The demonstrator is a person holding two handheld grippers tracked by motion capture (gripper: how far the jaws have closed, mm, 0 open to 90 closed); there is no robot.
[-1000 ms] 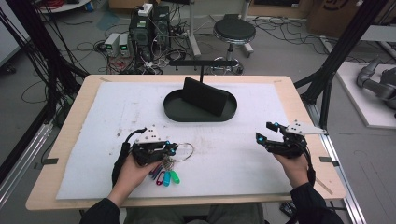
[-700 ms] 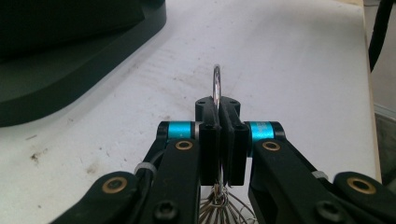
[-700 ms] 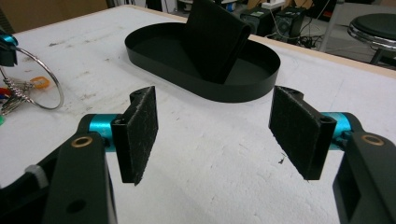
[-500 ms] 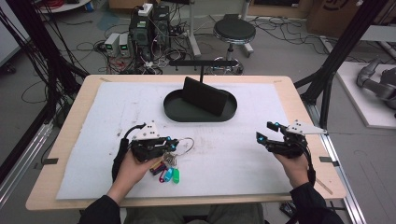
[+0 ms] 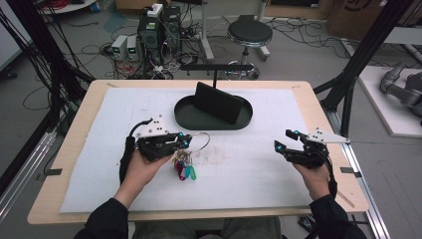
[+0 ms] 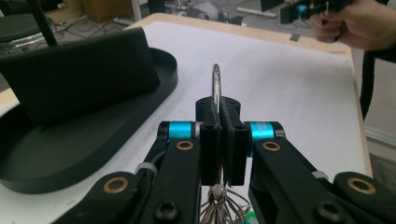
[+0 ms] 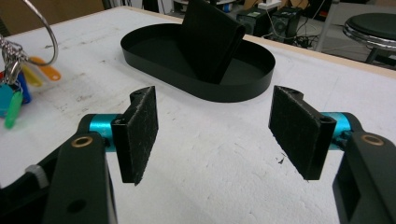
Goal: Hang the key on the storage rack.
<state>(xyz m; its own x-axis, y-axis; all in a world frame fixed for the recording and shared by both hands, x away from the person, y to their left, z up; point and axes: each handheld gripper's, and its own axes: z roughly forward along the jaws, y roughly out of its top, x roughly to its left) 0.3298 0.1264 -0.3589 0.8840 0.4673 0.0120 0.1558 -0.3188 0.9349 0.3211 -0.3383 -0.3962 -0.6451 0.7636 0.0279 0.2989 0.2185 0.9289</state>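
A bunch of keys (image 5: 184, 167) with coloured tags hangs from a large metal ring (image 5: 200, 140). My left gripper (image 5: 185, 141) is shut on that ring, left of the table's middle and just in front of the black oval tray (image 5: 185, 118). In the left gripper view the ring (image 6: 215, 84) stands upright out of the closed jaws of the left gripper (image 6: 219, 135), with the keys dangling below. My right gripper (image 5: 283, 139) is open at the right side of the table, its pads (image 7: 137, 133) wide apart over bare white mat. The ring (image 7: 44, 32) and keys (image 7: 14, 98) show far left in the right gripper view.
An upright black block (image 5: 219, 102) stands in the tray. A white mat (image 5: 249, 169) covers the wooden table (image 5: 69, 144). Beyond the far edge are a stool (image 5: 249, 35), cables and electronics boxes (image 5: 159, 25). A black frame post (image 5: 358, 59) rises at the right.
My left gripper has moved away from the person toward the tray, carrying the ring, and the keys have followed it. The right gripper has stayed put and open.
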